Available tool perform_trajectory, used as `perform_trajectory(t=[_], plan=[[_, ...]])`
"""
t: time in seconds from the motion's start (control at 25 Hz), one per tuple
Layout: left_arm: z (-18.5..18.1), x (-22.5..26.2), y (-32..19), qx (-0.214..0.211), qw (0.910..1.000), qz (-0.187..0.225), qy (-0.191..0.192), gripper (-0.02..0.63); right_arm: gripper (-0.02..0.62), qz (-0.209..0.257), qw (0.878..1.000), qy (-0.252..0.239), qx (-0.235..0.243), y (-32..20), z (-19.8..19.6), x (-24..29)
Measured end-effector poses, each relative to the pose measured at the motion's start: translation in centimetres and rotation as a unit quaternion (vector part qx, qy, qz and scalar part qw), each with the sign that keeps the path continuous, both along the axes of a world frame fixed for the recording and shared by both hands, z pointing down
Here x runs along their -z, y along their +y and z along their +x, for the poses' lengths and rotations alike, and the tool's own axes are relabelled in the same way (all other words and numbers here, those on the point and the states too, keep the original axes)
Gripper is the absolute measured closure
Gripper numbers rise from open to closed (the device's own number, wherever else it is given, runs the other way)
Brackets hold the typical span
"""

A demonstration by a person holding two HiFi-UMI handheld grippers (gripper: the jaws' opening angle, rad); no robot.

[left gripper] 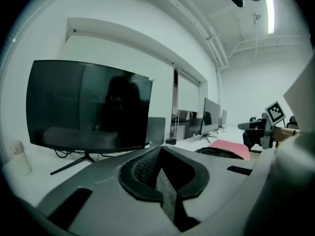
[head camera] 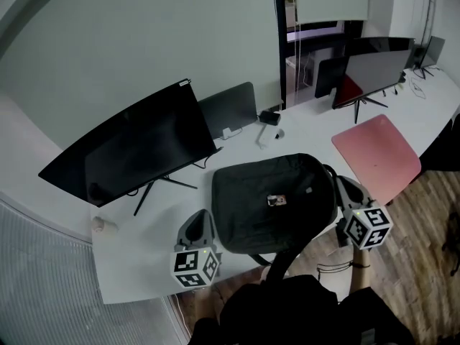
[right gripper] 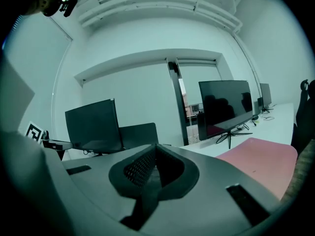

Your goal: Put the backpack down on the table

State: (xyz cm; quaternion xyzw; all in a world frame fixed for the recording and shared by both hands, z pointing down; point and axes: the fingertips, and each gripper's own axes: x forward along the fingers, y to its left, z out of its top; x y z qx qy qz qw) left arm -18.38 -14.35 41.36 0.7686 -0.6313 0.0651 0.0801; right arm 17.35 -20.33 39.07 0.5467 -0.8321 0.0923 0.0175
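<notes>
A dark backpack with a small tag on its front is over the near part of the white table, between my two grippers. Whether it rests on the table I cannot tell. My left gripper is at its left side, shut on a grey strap that runs between its jaws. At the bag's right side, my right gripper is shut on a dark strap. Another strap hangs from the bag's near edge toward the person.
A large black monitor stands at the back left, with a dark panel beside it. A second monitor stands at the back right, and a pink mat lies right of the bag. A small white bottle sits at the left.
</notes>
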Motion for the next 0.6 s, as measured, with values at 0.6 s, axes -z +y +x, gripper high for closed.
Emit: perform_trajectory(t=[0.6], plan=[[0.43, 0.12, 0.44, -0.003, 0.9999, 0.006, -0.015, 0.591, 0.583, 0.021, 1.000, 0.000, 0.005, 0.74, 0.25, 0.22]])
